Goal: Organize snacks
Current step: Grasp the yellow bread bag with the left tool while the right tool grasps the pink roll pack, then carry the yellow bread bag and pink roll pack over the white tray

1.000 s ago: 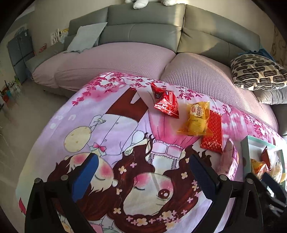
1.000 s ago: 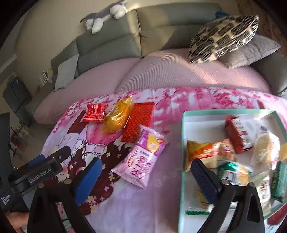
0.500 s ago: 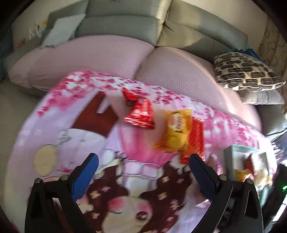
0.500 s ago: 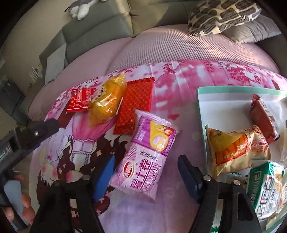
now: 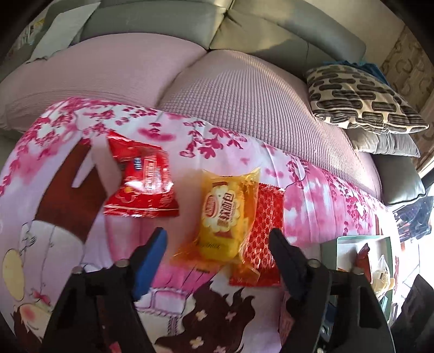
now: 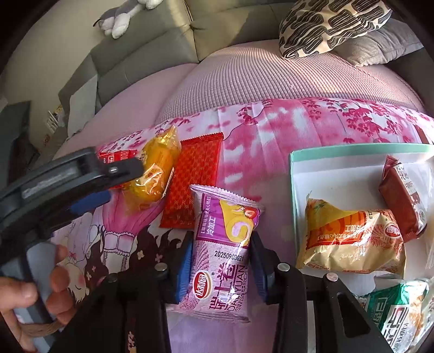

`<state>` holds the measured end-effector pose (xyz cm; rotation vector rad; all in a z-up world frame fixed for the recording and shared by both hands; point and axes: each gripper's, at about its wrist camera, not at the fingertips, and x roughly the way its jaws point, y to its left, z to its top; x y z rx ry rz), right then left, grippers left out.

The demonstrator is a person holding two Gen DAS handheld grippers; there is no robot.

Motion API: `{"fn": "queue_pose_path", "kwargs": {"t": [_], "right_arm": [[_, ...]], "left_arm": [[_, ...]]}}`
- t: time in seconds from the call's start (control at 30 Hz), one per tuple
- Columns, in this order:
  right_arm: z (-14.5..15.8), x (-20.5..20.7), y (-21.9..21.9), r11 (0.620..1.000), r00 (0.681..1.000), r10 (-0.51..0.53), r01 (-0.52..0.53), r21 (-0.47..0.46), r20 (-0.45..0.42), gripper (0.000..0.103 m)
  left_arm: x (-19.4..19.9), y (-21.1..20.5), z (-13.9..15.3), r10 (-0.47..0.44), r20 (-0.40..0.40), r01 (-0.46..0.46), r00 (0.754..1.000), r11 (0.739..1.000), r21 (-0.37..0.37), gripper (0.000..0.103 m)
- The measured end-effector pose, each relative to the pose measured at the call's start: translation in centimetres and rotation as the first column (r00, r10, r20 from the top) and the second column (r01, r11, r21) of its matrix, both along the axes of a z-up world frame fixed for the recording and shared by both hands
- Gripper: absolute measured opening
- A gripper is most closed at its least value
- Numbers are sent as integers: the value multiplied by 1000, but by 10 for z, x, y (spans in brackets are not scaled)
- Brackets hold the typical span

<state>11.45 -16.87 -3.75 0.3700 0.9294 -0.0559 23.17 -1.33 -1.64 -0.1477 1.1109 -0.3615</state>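
A purple Swiss-roll packet (image 6: pixel 225 244) lies on the cartoon blanket, and my right gripper (image 6: pixel 222 239) is closing on it, both pads pressing its sides. A yellow cake packet (image 5: pixel 225 217) rests partly on a flat red packet (image 5: pixel 267 214). My left gripper (image 5: pixel 217 235) straddles its near end, jaws closing, pads still clear of the wrapper. A crinkled red packet (image 5: pixel 141 184) lies to the left. In the right wrist view the left gripper (image 6: pixel 123 180) sits over the yellow packet (image 6: pixel 157 168). The green-rimmed tray (image 6: pixel 352 148) on the right holds several snacks.
The pink cartoon blanket (image 5: pixel 244 152) covers a table in front of a pink-covered grey sofa (image 5: pixel 244 89). A patterned cushion (image 5: pixel 358 97) lies on the right, a plush toy (image 6: pixel 122 19) on the sofa back. A person's hand (image 6: pixel 40 293) holds the left gripper's handle.
The left gripper moved forward and down over the yellow packet and its jaws narrowed. The right gripper sank onto the purple packet and its jaws closed against it.
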Motion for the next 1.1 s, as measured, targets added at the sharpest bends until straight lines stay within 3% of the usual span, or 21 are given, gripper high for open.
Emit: {"fn": "queue_pose_path", "kwargs": {"t": [0.1,0.33,0.8,1.1], "right_arm": [[1,-1,0,1000,1000,2,-2,3,4,41],[4,-4,-4,1000,1000,-2,2,0,16,41],[29,-37,1,1000,997,25,-26,16,74,41],[41,-68,0,999,994,27,-29,20,103,41]], "left_arm": [[6,-3,-7,7,-21,-7,1000,1000,7,54],[5,-1,-12,14,-21,-15,1000,1000,-22,41],[-55,32,11,136,61,-130,989,987,-93,37],[-96,44,21,200,80,-193,977,977,-93,37]]}}
